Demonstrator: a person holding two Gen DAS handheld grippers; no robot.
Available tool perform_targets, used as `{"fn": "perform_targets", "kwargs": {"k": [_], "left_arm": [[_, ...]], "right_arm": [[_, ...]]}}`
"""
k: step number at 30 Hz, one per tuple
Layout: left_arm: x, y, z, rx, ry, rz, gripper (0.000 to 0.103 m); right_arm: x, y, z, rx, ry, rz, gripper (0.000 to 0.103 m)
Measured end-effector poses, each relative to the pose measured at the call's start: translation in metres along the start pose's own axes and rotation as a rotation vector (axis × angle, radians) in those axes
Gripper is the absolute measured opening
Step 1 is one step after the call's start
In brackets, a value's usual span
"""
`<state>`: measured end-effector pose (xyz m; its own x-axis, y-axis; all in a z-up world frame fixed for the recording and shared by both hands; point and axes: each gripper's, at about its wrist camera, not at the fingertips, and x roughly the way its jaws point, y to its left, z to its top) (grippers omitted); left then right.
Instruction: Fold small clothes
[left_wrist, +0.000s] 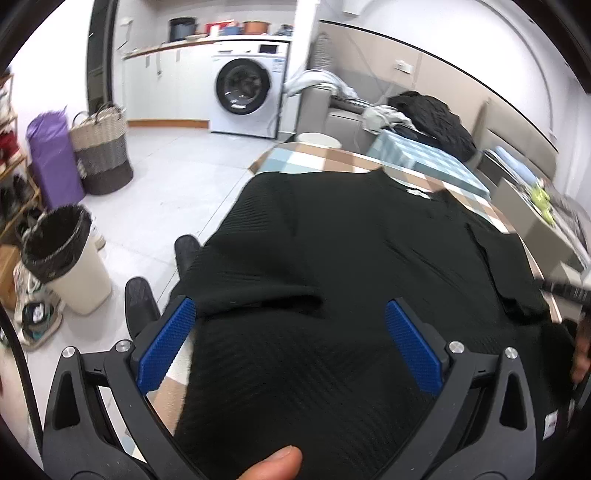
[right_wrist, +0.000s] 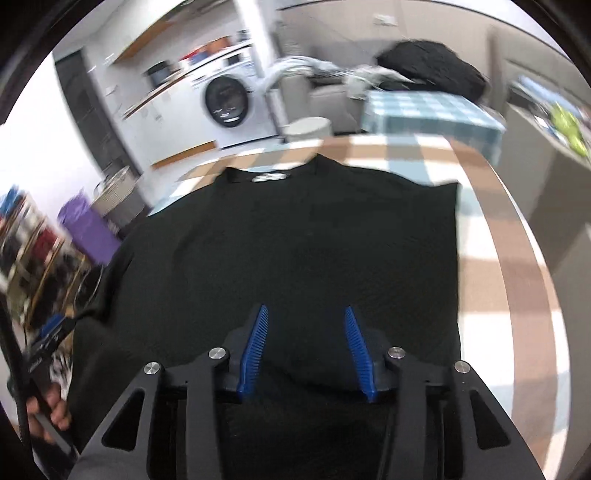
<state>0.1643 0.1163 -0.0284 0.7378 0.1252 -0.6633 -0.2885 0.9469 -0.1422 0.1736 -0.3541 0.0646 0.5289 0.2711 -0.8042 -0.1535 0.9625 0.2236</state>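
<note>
Desk (right_wrist: 491, 266) w/ checked cloth, black shirt (right_wrist: 295, 240) spread flat on it, collar at far edge. Left tool (left_wrist: 290, 336) jaws wide apart over shirt hem, nothing gripped. Right tool (right_wrist: 304, 350) part-open above shirt, empty.

Bright, even daylight; right view motion-blurred.

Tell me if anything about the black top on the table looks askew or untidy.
The black top lies mostly flat on the checked tablecloth, but its left side hangs over the table edge, and a raised fold bunches near the left gripper.
</note>
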Motion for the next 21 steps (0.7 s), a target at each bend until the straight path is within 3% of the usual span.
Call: {"fn": "perform_targets", "kwargs": {"k": [3, 8, 12, 16, 19, 21], "left_arm": [[0.002, 0.02, 0.003, -0.074, 0.023, 0.024, 0.102], [-0.003, 0.06, 0.002, -0.188, 0.039, 0.023, 0.101], [-0.004, 0.094, -0.004, -0.309, 0.063, -0.024, 0.082], [0.007, 0.121, -0.011, -0.413, 0.123, -0.085, 0.081], [0.021, 0.129, -0.015, -0.456, 0.169, -0.141, 0.071], [0.028, 0.127, -0.016, -0.457, 0.188, -0.156, 0.055]], "right_arm": [[0.02, 0.004, -0.013, -0.017, 0.087, -0.036, 0.044], [-0.001, 0.004, -0.021, 0.012, 0.022, -0.006, 0.044], [-0.017, 0.004, -0.026, 0.028, -0.023, -0.006, 0.045], [-0.033, 0.001, -0.031, 0.051, -0.039, 0.003, 0.046], [-0.039, -0.003, -0.035, 0.067, -0.045, 0.002, 0.047], [-0.04, -0.005, -0.036, 0.076, -0.044, -0.004, 0.047]]}}
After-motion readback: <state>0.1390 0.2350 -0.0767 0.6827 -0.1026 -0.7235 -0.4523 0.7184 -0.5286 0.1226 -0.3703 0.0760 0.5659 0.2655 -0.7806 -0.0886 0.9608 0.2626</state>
